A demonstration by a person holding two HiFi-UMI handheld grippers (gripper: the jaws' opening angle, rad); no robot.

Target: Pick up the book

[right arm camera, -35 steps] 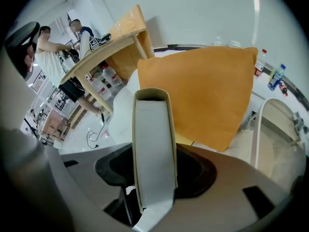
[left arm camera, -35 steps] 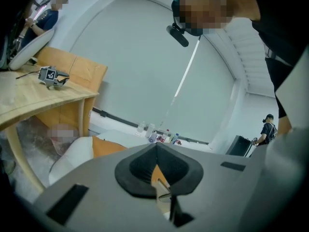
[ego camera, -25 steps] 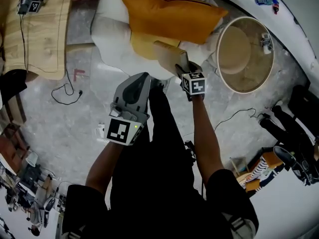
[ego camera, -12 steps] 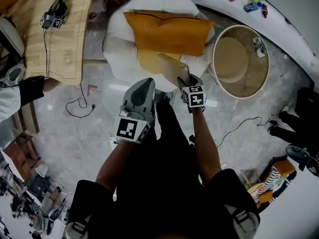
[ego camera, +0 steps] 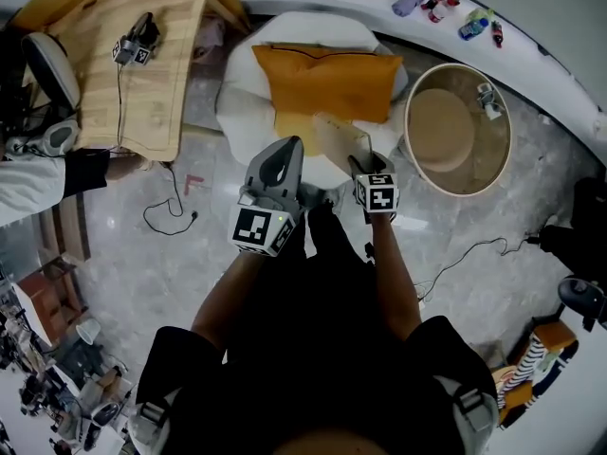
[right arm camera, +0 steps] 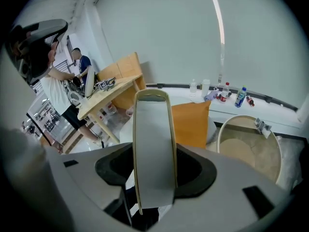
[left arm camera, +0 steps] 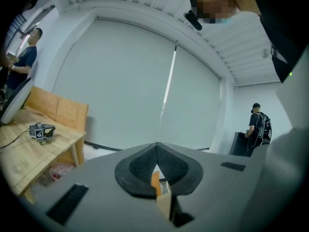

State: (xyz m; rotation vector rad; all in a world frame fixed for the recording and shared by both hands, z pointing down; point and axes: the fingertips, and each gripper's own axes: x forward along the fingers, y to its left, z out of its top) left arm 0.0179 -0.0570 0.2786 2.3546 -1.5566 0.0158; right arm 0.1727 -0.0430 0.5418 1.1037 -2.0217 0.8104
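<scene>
At centre of the head view, at 6 o'clock of the orange cushion [ego camera: 327, 76], the book [ego camera: 334, 138] is held up by the right gripper [ego camera: 362, 162]. It looks lifted off the white seat [ego camera: 237, 112], so my read is that the pick is basically done and the step in hand is holding it up.

To do it well:
- Squeeze firmly, because the hold is only on the book's low end and most of it sticks out toward 12 o'clock.
- Raise it straight with no wrist roll, or the long free end may lever out of the pads.
- Stay clear of the basket [ego camera: 458, 117] at 3 o'clock.

In the right gripper view the jaws are clamped on the book [right arm camera: 153, 144]. It is seen edge-on and near upright, with one pad on each cover.

The left gripper [ego camera: 283, 154] sits at 9 o'clock of the right one, near it but off the book. In its own view the left gripper [left arm camera: 156, 146] has its jaw tips pressed together with nothing between them. Only a slit below the tips shows the cushion behind.
</scene>
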